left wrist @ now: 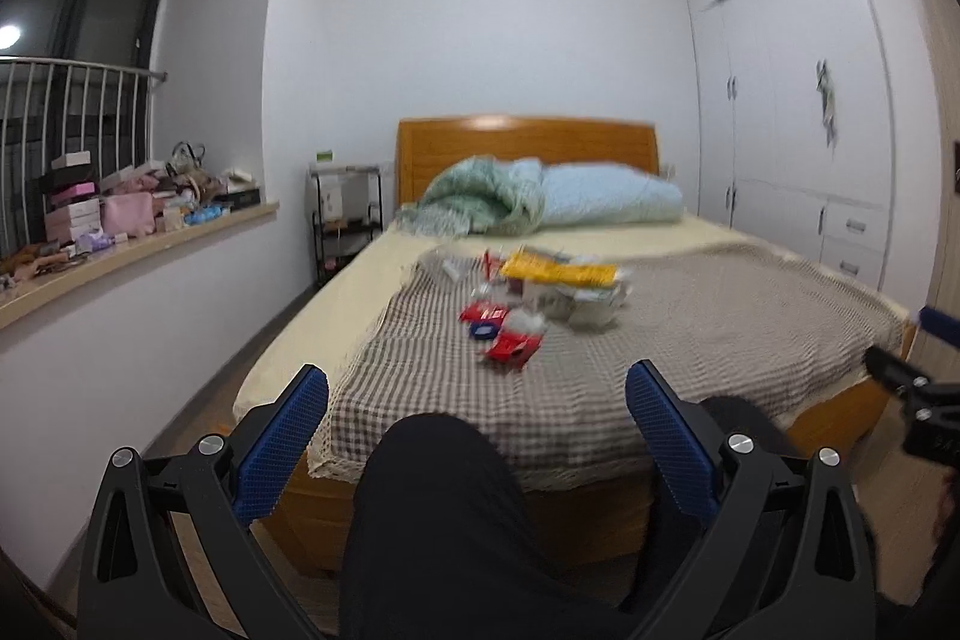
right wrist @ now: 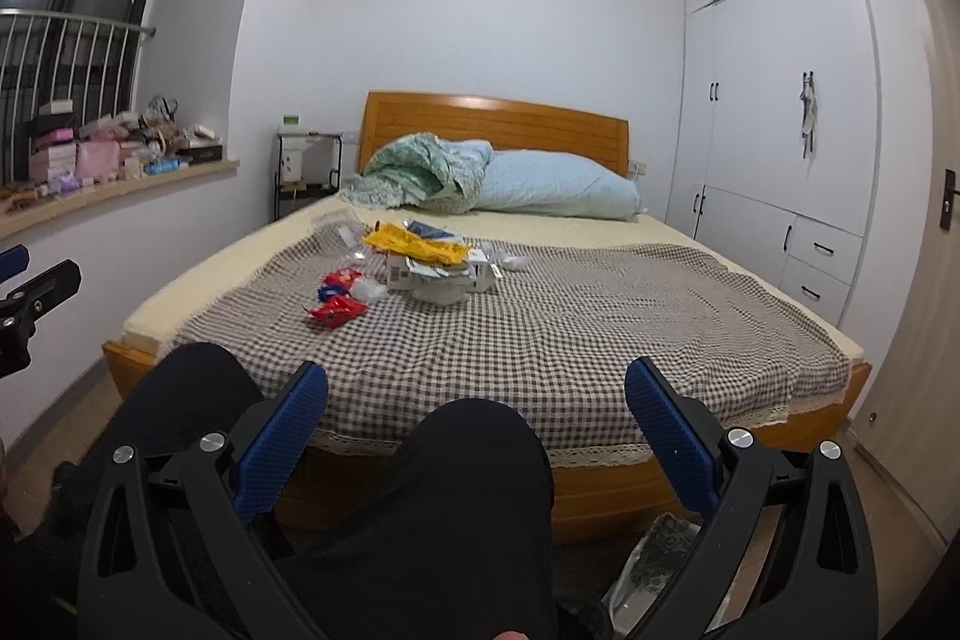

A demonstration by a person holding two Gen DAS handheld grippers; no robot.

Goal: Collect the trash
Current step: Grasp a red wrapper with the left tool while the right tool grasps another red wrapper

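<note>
Trash pile (right wrist: 414, 262): loose wrappers and packets heaped on the checked blanket (right wrist: 570, 328), in the left half of the bed (right wrist: 660, 466), about midway between foot and pillow. Components: yellow packet (right wrist: 417, 241) on top, white cartons and papers beneath it, clear plastic at the far left edge, two red wrappers (right wrist: 337, 307) lying just nearer the foot, apart from the main heap. In the left wrist view the same pile (left wrist: 540, 292) is blurred; finer detail cannot be told.

Left tongs (left wrist: 477, 400): blue pads spread wide, holding nothing, held low before the foot of the bed above a dark-trousered knee (left wrist: 432, 508).

Right tongs (right wrist: 477, 400): likewise spread wide and empty, over the other knee (right wrist: 474, 490), well short of the pile.

Bed edges: wooden foot rail and lace blanket hem run across both views just beyond the pads. Blanket covers the near part of the mattress; the cream sheet (right wrist: 180, 292) shows as a bare strip along the left side and at the head. Rumpled green quilt (right wrist: 420, 175) and pale blue pillow (right wrist: 558, 187) against the headboard (right wrist: 498, 118).

Open room: floor strip between the bed's left side and the wall under the cluttered window ledge (right wrist: 120, 184); narrower passage on the right between bed and white wardrobe (right wrist: 780, 130). Small rack (right wrist: 306, 172) fills the corner beside the headboard. Grey bag (right wrist: 654, 562) on the floor near the right tongs.
</note>
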